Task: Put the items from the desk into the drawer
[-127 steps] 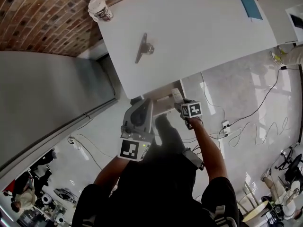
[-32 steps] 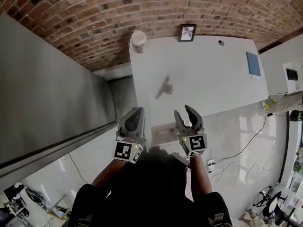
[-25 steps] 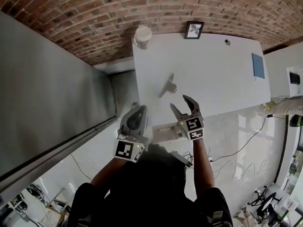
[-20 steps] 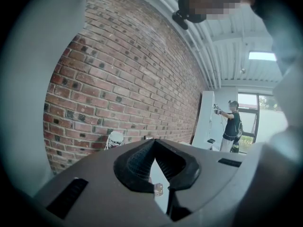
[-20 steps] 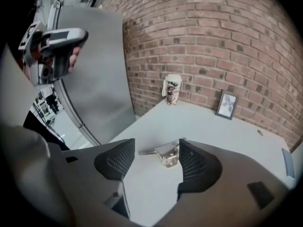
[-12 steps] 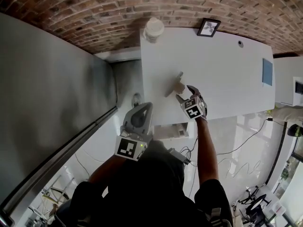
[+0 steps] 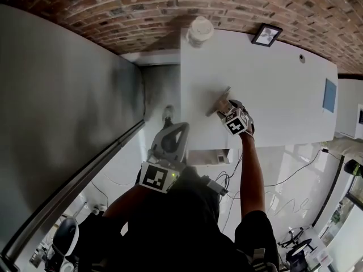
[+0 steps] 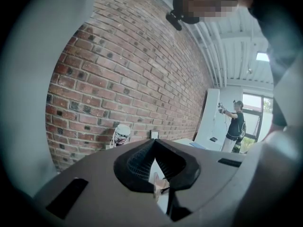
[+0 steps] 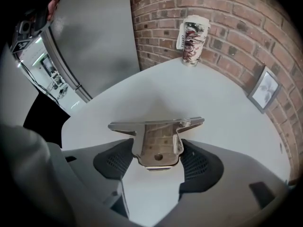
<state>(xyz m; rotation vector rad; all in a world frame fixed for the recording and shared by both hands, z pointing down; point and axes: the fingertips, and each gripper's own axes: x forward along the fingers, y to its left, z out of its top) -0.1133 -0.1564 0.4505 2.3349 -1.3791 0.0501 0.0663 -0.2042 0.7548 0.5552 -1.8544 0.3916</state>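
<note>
- So, right gripper (jaws just been opening, wide now) straddles the shiny T-shaped metal tool lying on the white desk, not clamped yet.
- Left gripper clenched on nothing.
- Paper coffee cup left too; white drawer open.

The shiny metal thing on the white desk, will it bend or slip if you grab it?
The metal bracket looks thick and solid, so it probably stays stiff and feels heavy for its size. It mirrors the brick wall, so its polished faces may be slippery. Its flat bar and plate suggest it won't roll.
</note>
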